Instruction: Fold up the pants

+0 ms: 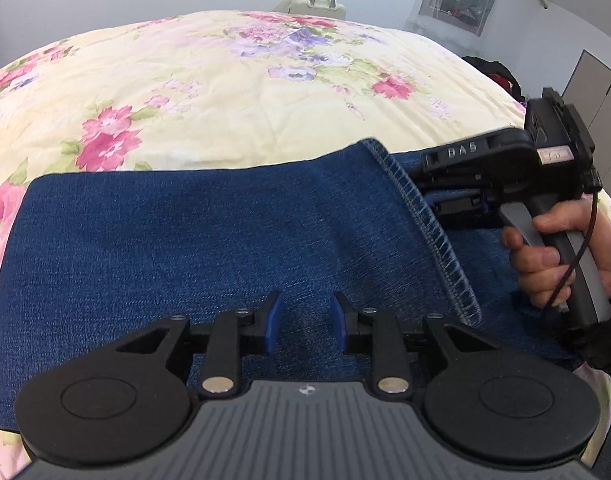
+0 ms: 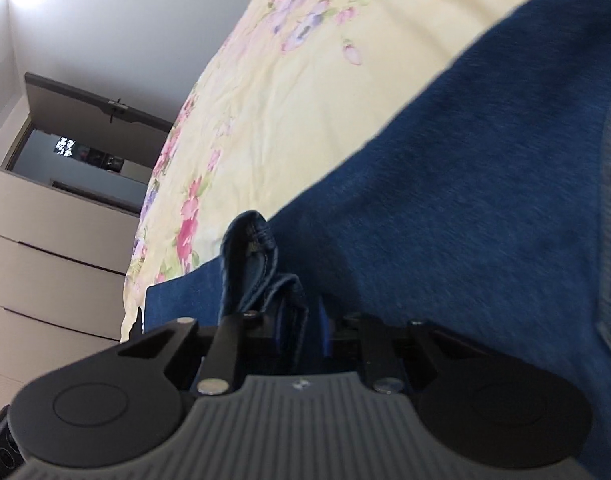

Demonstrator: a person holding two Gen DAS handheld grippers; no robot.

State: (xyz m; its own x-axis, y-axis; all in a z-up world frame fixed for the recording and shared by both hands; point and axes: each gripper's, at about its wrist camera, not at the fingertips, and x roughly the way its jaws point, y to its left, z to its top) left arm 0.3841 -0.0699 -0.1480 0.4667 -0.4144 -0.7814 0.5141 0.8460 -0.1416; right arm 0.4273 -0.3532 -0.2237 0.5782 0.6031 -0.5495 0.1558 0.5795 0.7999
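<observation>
Dark blue denim pants point(image 1: 185, 232) lie folded in a flat band across a floral bedspread point(image 1: 225, 92). My left gripper point(image 1: 306, 320) hovers over the middle of the band, open, its blue pads apart with only flat fabric beneath. A stitched hem edge point(image 1: 437, 240) forms a flap at the right. The right gripper's black body point(image 1: 485, 160), held by a hand point(image 1: 545, 256), reaches in under that flap, so its tips are hidden there. In the right wrist view my right gripper point(image 2: 301, 332) is shut on a raised, bunched fold of the pants point(image 2: 465, 200).
The bedspread point(image 2: 305, 100) stretches far beyond the pants. A pale suitcase point(image 1: 317, 4) stands past the far edge of the bed. Dark clothing point(image 1: 493, 72) and grey cabinets point(image 1: 597, 92) are at the right. Beige drawers point(image 2: 45, 240) stand beside the bed.
</observation>
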